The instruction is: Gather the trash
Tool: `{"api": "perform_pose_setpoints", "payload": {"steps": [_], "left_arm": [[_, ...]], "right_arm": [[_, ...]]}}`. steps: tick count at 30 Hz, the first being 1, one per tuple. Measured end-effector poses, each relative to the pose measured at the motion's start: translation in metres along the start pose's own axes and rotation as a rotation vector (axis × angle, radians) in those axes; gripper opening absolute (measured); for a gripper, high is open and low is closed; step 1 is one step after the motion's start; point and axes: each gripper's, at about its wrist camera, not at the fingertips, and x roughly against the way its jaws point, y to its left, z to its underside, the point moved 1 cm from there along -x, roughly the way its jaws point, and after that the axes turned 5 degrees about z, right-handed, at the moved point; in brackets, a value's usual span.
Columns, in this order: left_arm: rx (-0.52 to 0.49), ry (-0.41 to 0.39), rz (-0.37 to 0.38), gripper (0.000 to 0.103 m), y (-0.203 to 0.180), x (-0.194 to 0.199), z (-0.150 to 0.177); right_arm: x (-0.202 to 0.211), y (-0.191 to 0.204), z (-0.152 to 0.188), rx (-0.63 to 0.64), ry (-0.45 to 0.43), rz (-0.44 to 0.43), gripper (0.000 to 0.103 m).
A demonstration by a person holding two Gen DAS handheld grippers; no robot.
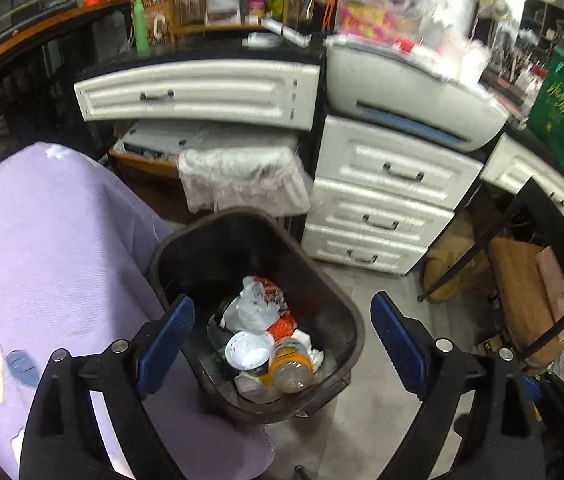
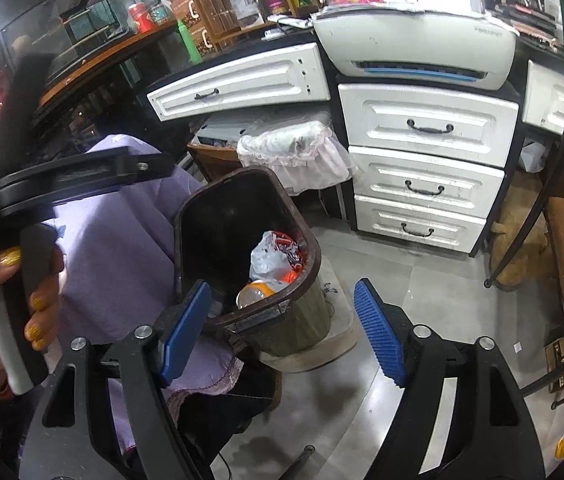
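Observation:
A dark brown trash bin [image 1: 333, 292] stands on the grey floor, holding a clear bottle with an orange label [image 1: 289, 364], a white tub [image 1: 250, 350], a crumpled plastic bag [image 1: 252, 308] and red-orange wrappers. My left gripper [image 1: 282, 300] hangs open right above the bin, with nothing between its blue pads. My right gripper [image 2: 282, 285] is also open and empty, just in front of the bin [image 2: 297, 332], where the bag [image 2: 270, 258] and the bottle [image 2: 256, 292] show over the rim. A hand [image 2: 2, 304] holds the left gripper's handle at the left of the right wrist view.
A purple cloth [image 1: 50, 248] drapes a seat to the left, touching the bin. Behind stand a bag-lined bin [image 1: 242, 176], white drawers [image 1: 385, 200] and a printer [image 1: 409, 88]. A black table frame [image 1: 481, 248] and cardboard boxes [image 1: 529, 296] fill the right.

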Motion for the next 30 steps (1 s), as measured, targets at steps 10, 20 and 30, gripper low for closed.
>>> {"api": "perform_pose_setpoints", "payload": {"steps": [10, 20, 30], "left_arm": [[0.038, -0.263, -0.014, 0.097, 0.034, 0.131, 0.036], [0.106, -0.427, -0.171, 0.097, 0.075, 0.236, 0.114], [0.119, -0.473, -0.317, 0.097, 0.088, 0.294, 0.182]], "right_arm": [[0.049, 0.042, 0.006, 0.018, -0.098, 0.006, 0.085], [0.121, 0.130, 0.036, 0.180, -0.288, -0.038, 0.097], [0.168, 0.178, 0.073, 0.291, -0.361, -0.122, 0.097]]}}
